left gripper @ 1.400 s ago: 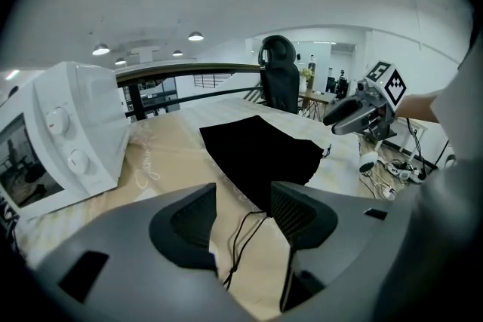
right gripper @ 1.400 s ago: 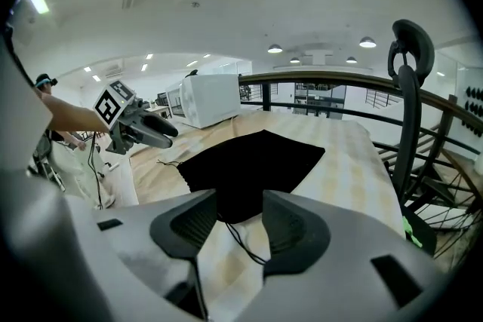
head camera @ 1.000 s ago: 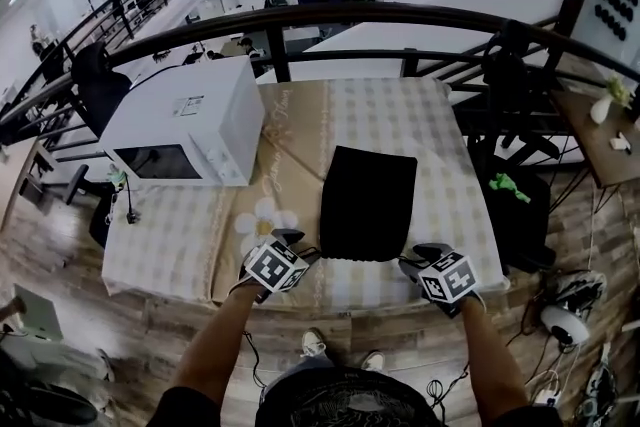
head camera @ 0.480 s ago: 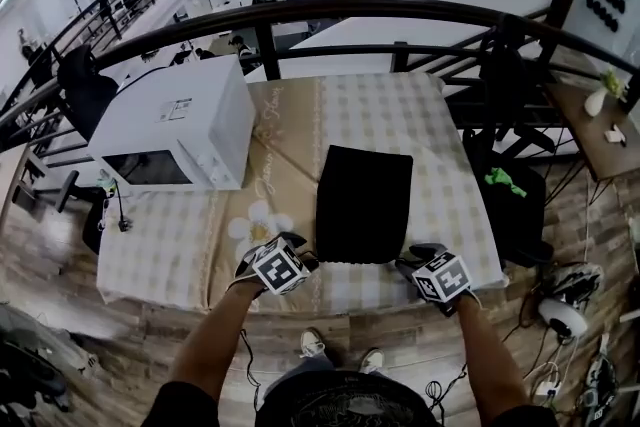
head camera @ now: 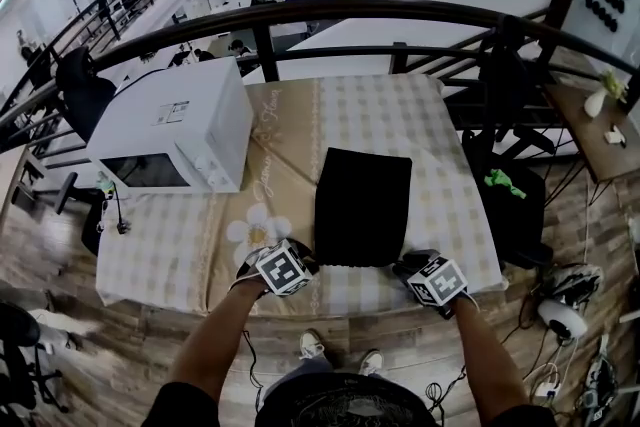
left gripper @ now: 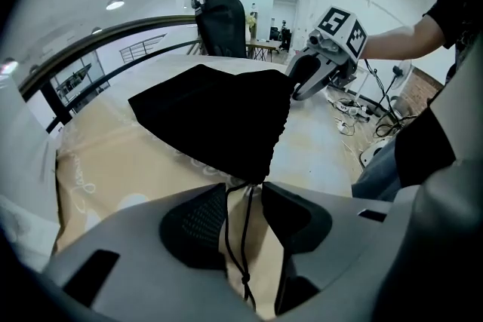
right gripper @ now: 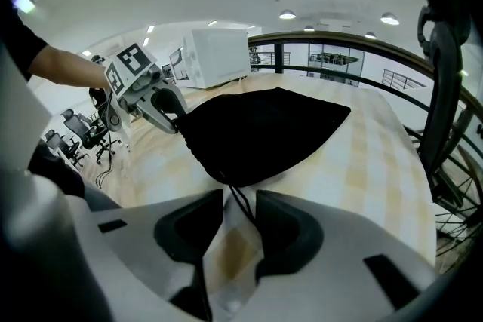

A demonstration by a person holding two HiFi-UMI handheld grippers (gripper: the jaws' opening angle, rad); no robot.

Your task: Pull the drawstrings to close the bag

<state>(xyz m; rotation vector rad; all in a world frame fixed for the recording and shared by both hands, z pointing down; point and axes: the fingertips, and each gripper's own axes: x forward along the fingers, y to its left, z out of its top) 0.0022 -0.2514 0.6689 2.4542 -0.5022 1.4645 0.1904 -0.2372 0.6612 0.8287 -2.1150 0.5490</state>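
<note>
The bag (head camera: pixel 362 205), black and flat, lies mid-way across the checked surface (head camera: pixel 440 125) with its mouth along the six o'clock edge, nearest the person. A white microwave (head camera: pixel 175 135) stands well apart at its ten o'clock. The left gripper (head camera: pixel 300 261) sits at the bag's seven o'clock corner and the right gripper (head camera: pixel 405 266) at its five o'clock corner, both pointing steeply down.

Both sets of fingers have just been closing. The left fingers (left gripper: pixel 196 226) stand part-way in with a clear gap. The left drawstring (left gripper: pixel 243 237), a knotted double cord coming out of the bag's corner, runs down that gap unpinched. The right fingers (right gripper: pixel 283 230) are likewise partly closed. The right drawstring (right gripper: pixel 241 203) lies between them, close by one pad but not clamped as far as I can see.

The mouth looks ungathered, so I'd judge the pull not yet begun. Each grip must first finish on its cord, then the two draw apart toward nine and three o'clock.
</note>
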